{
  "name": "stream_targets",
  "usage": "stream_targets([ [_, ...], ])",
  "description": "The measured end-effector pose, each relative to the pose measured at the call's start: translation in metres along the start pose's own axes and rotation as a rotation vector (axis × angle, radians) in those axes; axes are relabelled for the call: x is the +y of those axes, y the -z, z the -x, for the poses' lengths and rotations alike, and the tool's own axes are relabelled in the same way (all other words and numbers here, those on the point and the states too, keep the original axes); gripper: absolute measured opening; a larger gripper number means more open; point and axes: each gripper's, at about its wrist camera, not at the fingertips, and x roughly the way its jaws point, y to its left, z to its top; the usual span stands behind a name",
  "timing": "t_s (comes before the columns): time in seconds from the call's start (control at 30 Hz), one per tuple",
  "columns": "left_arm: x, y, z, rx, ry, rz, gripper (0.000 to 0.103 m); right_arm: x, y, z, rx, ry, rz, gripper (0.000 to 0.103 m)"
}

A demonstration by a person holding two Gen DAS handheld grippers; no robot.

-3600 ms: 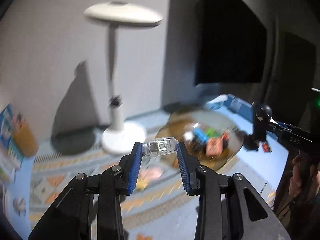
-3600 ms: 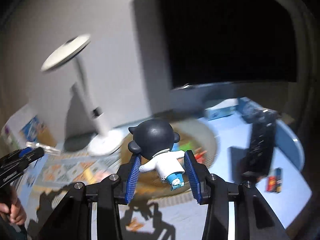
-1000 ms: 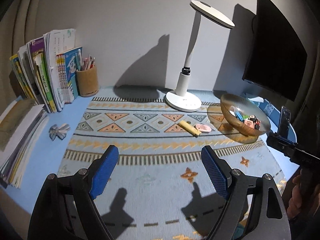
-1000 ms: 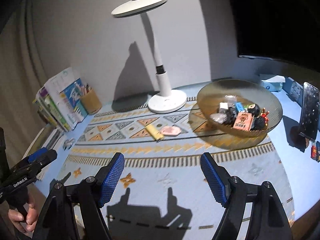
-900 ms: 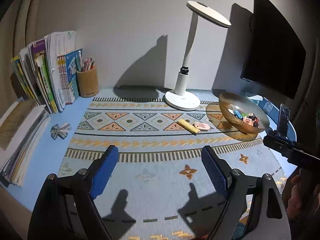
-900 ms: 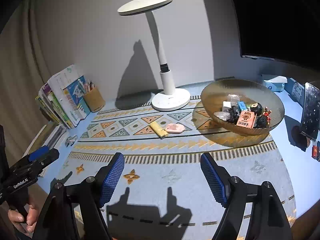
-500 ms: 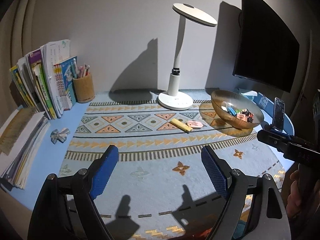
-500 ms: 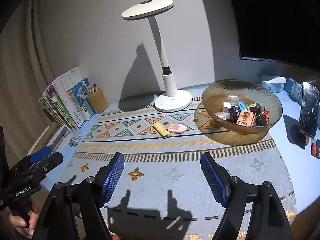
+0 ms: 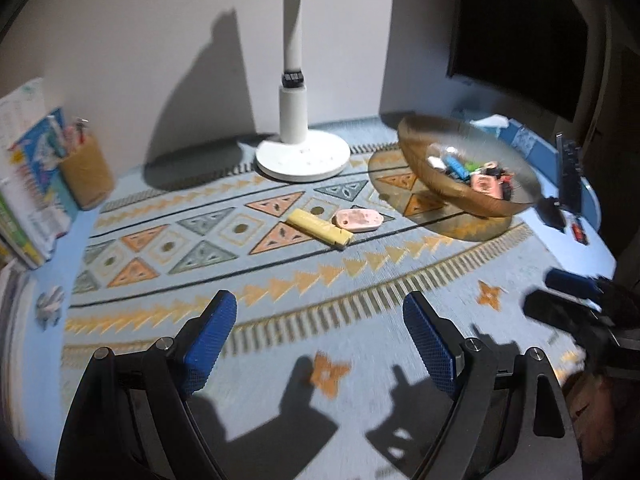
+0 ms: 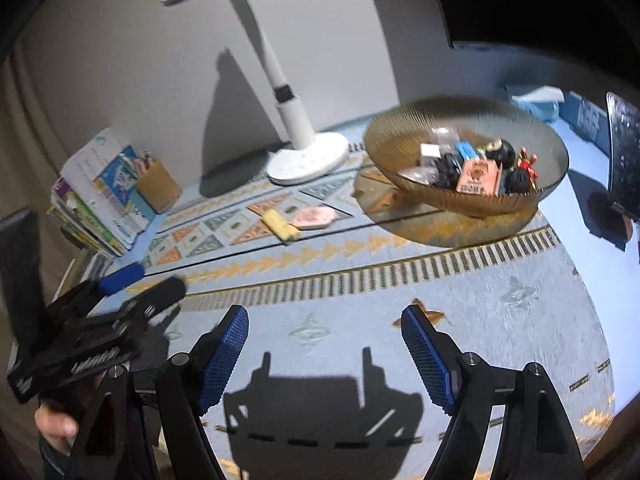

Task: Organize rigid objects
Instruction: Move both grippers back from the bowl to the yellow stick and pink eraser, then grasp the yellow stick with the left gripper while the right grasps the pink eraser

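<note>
While both claws hang empty over the patterned mat (image 9: pixel 360 280), jaws spread wide w/ nothing between them, 2 loose items wait mid-mat: 1 yellow bar (image 9: pixel 319 228) & 1 pink tag (image 9: pixel 358 219), touching or nearly so, just in front of the lamp base (image 9: pixel 303 156). Amber bowl (image 10: pixel 466 196) sits to their right, already holding a pile of small things, too jumbled to count; a black-headed figurine (image 10: pixel 502 151) & an orange box (image 10: pixel 478 176) show among them. Left gripper (image 9: pixel 318 334) & right gripper (image 10: pixel 324 342) are both well short of the pair. Risks, as I judge: bar & tag lie so close that closing on one could nudge or drag the other; both are flat, so pads may skid off & scrape the mat; w/ 2 claws heading to the same spot they could clash; a careless drop could tip the bowl's contents over its rim. Also 1 pen cup (image 9: pixel 86 174), 1 book stack (image 10: pixel 98 200)
</note>
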Motion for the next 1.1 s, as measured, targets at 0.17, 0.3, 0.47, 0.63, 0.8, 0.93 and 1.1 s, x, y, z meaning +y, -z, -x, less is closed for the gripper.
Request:
stream_targets([
  [0.17, -0.006, -0.025, -0.072, 0.087, -0.002, 0.019, 0.084, -0.014, -0.015, -0.030, 0.061, 0.027, 0.009, 0.077],
  [0.3, -0.006, -0.036, -0.120, 0.142, -0.023, 0.049, 0.084, -0.014, -0.029, -0.063, 0.115, 0.051, 0.066, 0.077],
  [0.47, -0.006, -0.044, -0.151, 0.182, -0.025, 0.060, 0.084, -0.012, -0.043, -0.096, 0.166, 0.059, 0.125, 0.077],
  [0.63, 0.006, -0.039, -0.145, 0.179, -0.032, 0.041, 0.083, -0.004, -0.056, -0.118, 0.186, 0.051, 0.178, 0.077],
  [0.8, 0.041, -0.031, -0.135, 0.196, -0.069, 0.033, 0.082, 0.008, -0.069, -0.150, 0.199, 0.005, 0.224, 0.077],
  [0.93, 0.059, -0.033, -0.130, 0.189, -0.084, 0.016, 0.082, 0.019, -0.076, -0.177, 0.194, 0.029, 0.292, 0.077],
  [1.1, 0.054, -0.051, -0.138, 0.162, -0.013, -0.013, 0.080, 0.027, -0.085, -0.199, 0.160, 0.072, 0.368, 0.074],
])
